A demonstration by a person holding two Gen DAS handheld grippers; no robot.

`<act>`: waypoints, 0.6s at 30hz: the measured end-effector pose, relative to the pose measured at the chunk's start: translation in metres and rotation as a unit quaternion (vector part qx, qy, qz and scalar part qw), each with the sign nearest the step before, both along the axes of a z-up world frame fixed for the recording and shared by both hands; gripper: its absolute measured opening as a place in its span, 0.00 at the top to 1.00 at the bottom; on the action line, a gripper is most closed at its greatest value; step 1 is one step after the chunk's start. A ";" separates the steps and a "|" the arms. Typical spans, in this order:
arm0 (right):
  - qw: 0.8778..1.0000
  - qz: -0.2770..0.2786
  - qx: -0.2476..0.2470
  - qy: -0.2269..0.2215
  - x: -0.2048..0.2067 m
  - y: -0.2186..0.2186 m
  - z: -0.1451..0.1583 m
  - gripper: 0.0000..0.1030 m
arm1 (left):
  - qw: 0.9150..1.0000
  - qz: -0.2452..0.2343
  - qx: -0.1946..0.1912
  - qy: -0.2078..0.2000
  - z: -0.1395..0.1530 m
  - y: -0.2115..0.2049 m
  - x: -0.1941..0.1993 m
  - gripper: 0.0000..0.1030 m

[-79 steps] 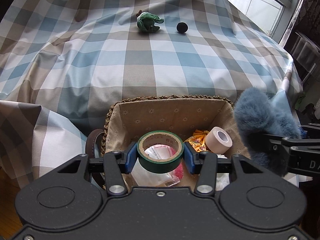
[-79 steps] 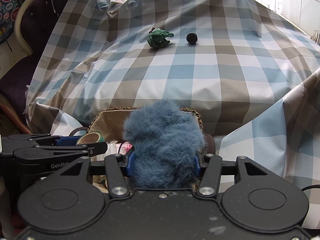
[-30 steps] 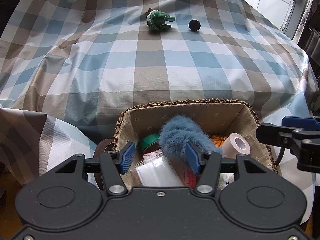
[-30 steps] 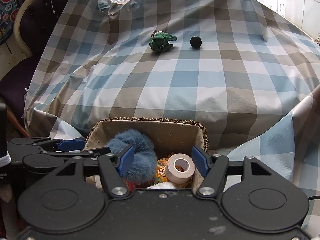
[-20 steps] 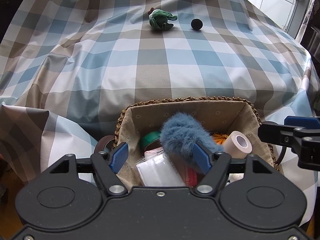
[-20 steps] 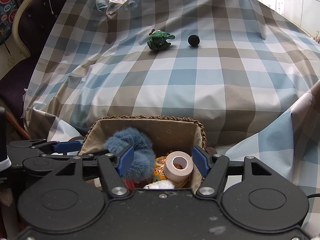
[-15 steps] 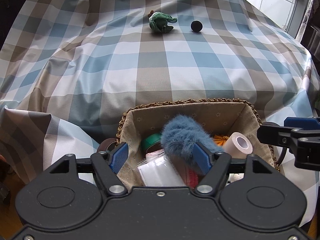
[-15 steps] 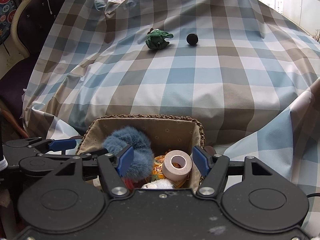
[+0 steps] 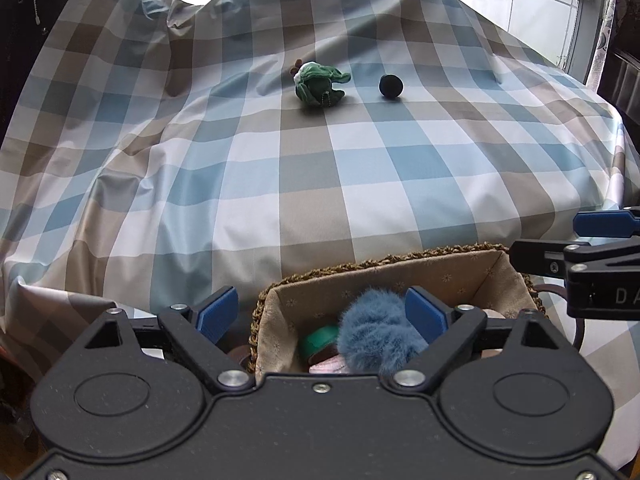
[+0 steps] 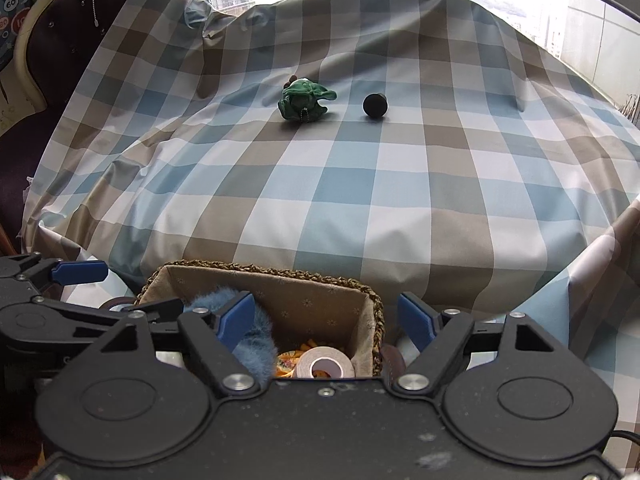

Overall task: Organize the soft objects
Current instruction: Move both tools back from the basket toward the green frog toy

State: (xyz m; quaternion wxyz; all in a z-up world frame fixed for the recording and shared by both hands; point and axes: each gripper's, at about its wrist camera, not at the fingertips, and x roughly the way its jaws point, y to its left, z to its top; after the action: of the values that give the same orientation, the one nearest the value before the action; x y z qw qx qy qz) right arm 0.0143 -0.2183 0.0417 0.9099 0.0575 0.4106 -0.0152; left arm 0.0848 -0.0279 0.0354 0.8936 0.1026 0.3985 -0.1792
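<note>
The green plush toy (image 10: 303, 100) and the small black ball (image 10: 375, 105) lie side by side, a little apart, far up the checked cloth (image 10: 360, 200), well away from both of us, so the remaining soft things are not yet gathered. The blue fluffy pompom (image 9: 376, 328) already sits in the lined wicker basket (image 9: 400, 272), piled on a green tape roll (image 9: 320, 340), with a beige tape roll (image 10: 325, 365) beside it. We judge the main risk to be the pompom: it rides high on the heap, just by our pads, and its fur could catch a finger and be dragged out as we pull away. A long reach up the loose, wrinkled cloth could also nudge the ball and set it rolling. Our left gripper (image 9: 320, 312) points steeply down over the basket's near left corner, its jaws opening with nothing pinched. Our right gripper (image 10: 326, 320) tilts down likewise over the basket's right side, jaws opening and empty.
</note>
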 end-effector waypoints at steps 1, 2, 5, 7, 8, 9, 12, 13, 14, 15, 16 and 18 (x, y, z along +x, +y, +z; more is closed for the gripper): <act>1.000 0.000 -0.003 -0.004 0.004 0.000 0.001 0.20 | 1.000 0.000 0.001 -0.008 0.002 -0.001 0.004 0.10; 1.000 0.000 -0.006 -0.011 0.010 -0.001 0.003 0.18 | 1.000 0.000 0.004 -0.018 0.005 -0.003 0.009 0.09; 0.999 -0.003 -0.010 -0.030 0.027 -0.004 0.007 0.14 | 0.999 -0.001 0.011 -0.043 0.009 -0.007 0.023 0.07; 0.999 -0.006 -0.014 -0.043 0.041 -0.006 0.010 0.08 | 0.998 -0.003 0.014 -0.055 0.010 -0.011 0.033 0.03; 0.999 -0.008 -0.015 -0.051 0.047 -0.006 0.011 0.05 | 0.998 -0.003 0.014 -0.061 0.010 -0.012 0.039 0.03; 0.998 -0.011 -0.017 -0.060 0.054 -0.007 0.012 0.04 | 0.998 -0.001 0.015 -0.065 0.010 -0.014 0.044 0.03; 0.997 -0.019 -0.022 -0.078 0.075 -0.010 0.012 0.00 | 0.997 0.002 0.013 -0.074 0.009 -0.017 0.061 0.03; 0.996 -0.021 -0.023 -0.082 0.083 -0.010 0.012 0.00 | 0.997 0.002 0.007 -0.077 0.008 -0.017 0.068 0.03; 0.996 -0.023 -0.026 -0.084 0.090 -0.012 0.010 0.00 | 0.997 0.003 0.005 -0.077 0.007 -0.018 0.074 0.03; 0.996 -0.024 -0.028 -0.085 0.098 -0.014 0.008 0.00 | 0.997 0.004 0.003 -0.078 0.006 -0.020 0.080 0.03; 0.996 -0.023 -0.030 -0.084 0.106 -0.016 0.006 0.00 | 0.997 0.005 -0.001 -0.079 0.005 -0.020 0.086 0.03; 0.996 -0.023 -0.034 -0.081 0.121 -0.019 0.000 0.00 | 0.997 0.007 -0.008 -0.082 0.001 -0.023 0.098 0.03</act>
State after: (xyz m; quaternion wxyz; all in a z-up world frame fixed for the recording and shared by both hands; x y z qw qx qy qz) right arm 0.1353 -0.2378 0.0419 0.9408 0.0366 0.3339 -0.0454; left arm 0.1828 -0.0511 0.0362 0.9252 0.1072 0.3232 -0.1673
